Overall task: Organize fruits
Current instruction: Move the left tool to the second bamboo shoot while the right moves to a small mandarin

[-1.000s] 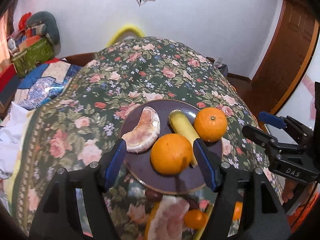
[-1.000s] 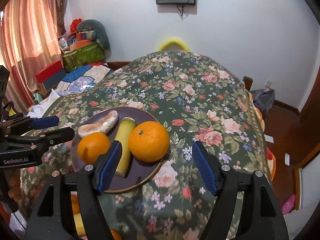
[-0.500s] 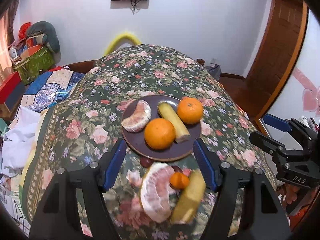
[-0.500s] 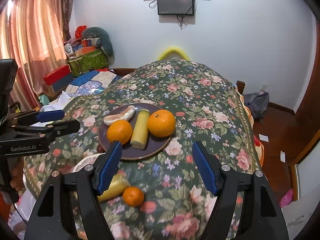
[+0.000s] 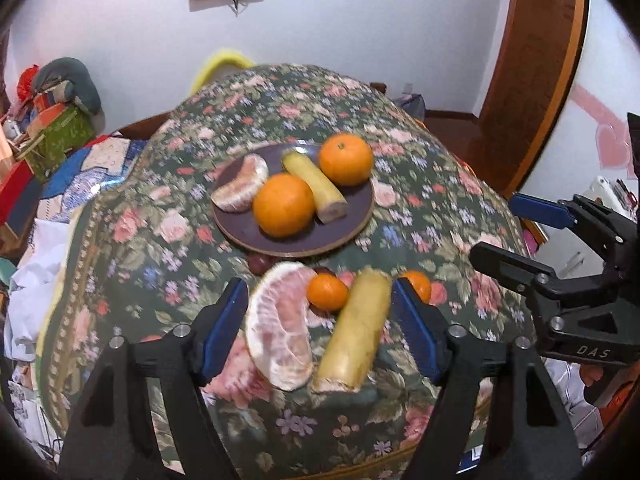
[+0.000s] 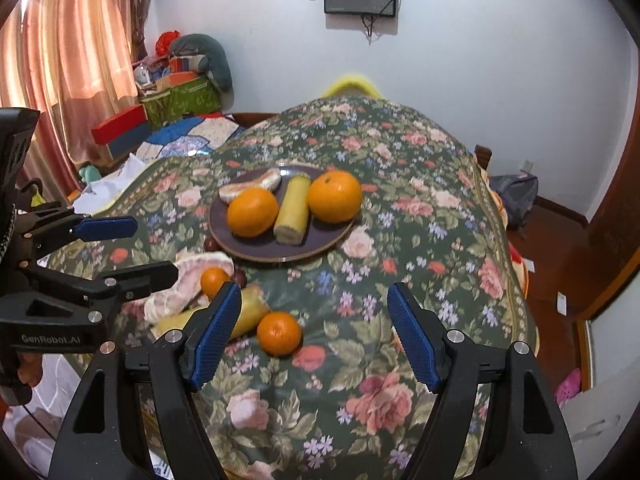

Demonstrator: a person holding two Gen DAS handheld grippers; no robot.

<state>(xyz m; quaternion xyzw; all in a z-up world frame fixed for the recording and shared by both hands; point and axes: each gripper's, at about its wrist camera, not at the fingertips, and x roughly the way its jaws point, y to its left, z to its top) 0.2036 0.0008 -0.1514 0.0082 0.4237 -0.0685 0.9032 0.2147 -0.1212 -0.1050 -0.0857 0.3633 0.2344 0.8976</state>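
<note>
A dark plate [image 5: 294,240] on the flowered surface [image 6: 400,208] holds two oranges, a banana piece and a pomelo wedge. Loose fruit lies just off its rim at 6 o'clock: a pomelo wedge [image 5: 280,324], a banana piece [image 5: 354,334] and two mandarins (probably awaiting sorting). The left gripper [image 5: 320,328] frames them, fingers wide and empty; the right gripper [image 6: 314,336] at 3 o'clock is likewise wide and empty.
</note>
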